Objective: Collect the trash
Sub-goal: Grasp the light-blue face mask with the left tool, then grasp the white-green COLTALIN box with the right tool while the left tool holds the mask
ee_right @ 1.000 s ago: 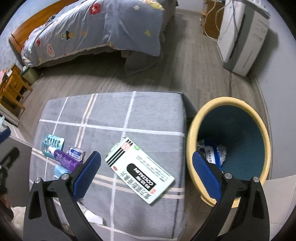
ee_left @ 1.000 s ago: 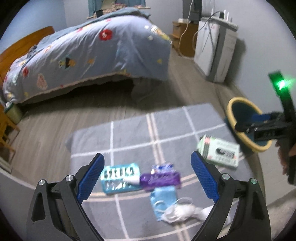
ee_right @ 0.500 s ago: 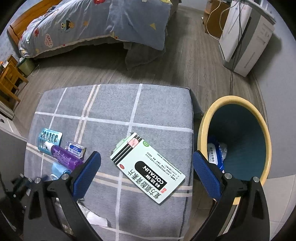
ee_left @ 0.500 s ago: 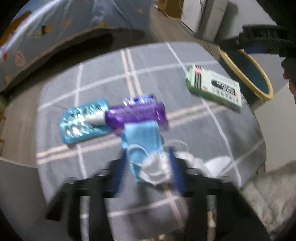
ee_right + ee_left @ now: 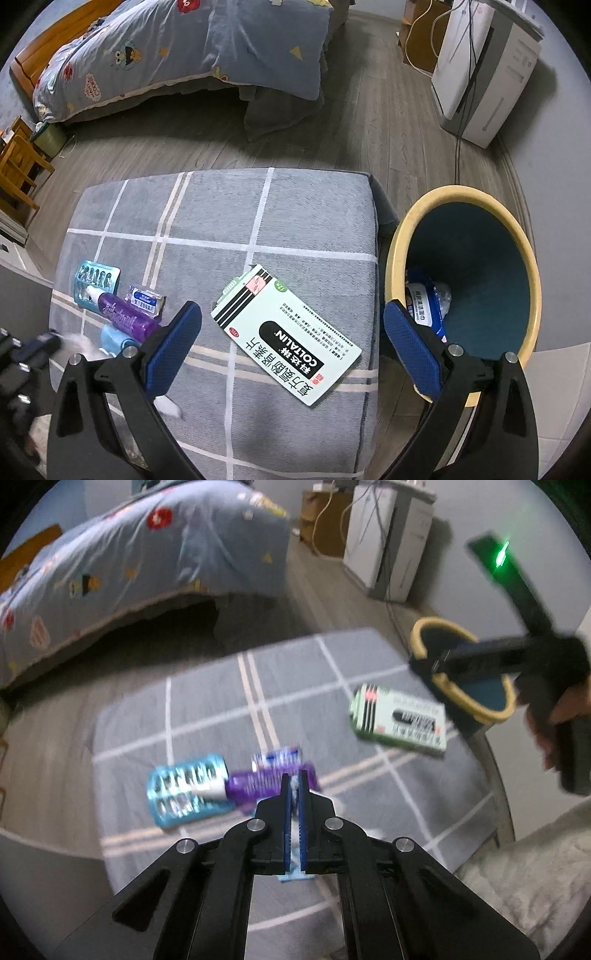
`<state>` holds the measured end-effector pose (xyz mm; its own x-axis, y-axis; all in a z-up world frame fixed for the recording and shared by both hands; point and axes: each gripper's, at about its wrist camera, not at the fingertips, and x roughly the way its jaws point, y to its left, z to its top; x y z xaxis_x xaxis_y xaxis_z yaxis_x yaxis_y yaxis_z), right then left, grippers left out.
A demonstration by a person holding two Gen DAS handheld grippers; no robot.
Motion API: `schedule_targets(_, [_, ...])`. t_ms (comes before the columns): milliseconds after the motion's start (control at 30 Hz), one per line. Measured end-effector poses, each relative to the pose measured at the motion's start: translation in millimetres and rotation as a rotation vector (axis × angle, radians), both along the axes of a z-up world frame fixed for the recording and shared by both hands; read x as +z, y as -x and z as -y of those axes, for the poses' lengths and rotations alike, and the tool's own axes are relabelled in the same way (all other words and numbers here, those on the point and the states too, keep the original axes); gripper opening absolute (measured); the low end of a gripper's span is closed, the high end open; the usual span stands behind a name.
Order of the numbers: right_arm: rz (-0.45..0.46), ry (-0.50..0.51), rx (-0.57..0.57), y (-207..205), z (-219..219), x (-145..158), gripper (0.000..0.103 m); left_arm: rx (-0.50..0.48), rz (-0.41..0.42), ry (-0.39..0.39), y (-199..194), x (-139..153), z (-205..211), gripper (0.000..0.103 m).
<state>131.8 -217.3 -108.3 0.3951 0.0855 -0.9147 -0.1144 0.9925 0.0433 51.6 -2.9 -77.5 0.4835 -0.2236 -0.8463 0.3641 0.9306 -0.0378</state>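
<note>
- Left claw [image 5: 294, 794]: the jaws are pressed nearly together, with a strip of white-and-pale-blue material, apparently the crumpled face mask [image 5: 294, 867], pinched between the blue pads. The view is blurred, so grip security cannot be confirmed.
- Right claw [image 5: 291, 343]: jaws spread wide and holding nothing. It hangs over the right part of the grey checked cushion [image 5: 229, 206] serving as the bench, above the medicine box [image 5: 286, 334].
- Step in hand, as judged: pickup of the mask by the left claw; transfer to the bin not yet begun.
- Remaining trash on the cushion: a purple bottle [image 5: 269, 781], a teal blister pack [image 5: 184, 790], and a small blue-white sachet [image 5: 144, 298], clustered just beyond the left claw; the medicine box lies well apart to the right.
- Bin [image 5: 402, 236]: yellow-rimmed, standing just beside the cushion's right edge, with a wipes packet [image 5: 424, 302] already inside.
- Next move calls for: lifting the mask clear without dragging the bottle, carrying it across past the right claw, and releasing over the bin opening. Loose ear loops may snag.
</note>
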Motion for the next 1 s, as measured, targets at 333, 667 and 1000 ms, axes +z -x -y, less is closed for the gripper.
schedule_targets(333, [-0.024, 0.035, 0.163, -1, -7, -25, 0.097, 0.003, 0.048, 0.009, -31, 30, -17, 0.004])
schedule_targets(667, [-0.138, 0.129, 0.339, 1, -27, -77, 0.097, 0.005, 0.030, 0.079, -50, 28, -10, 0.004])
schedule_targets(1000, [-0.197, 0.153, 0.320, -9, -22, -106, 0.097, -0.038, 0.017, 0.063, -56, 23, 7, 0.004])
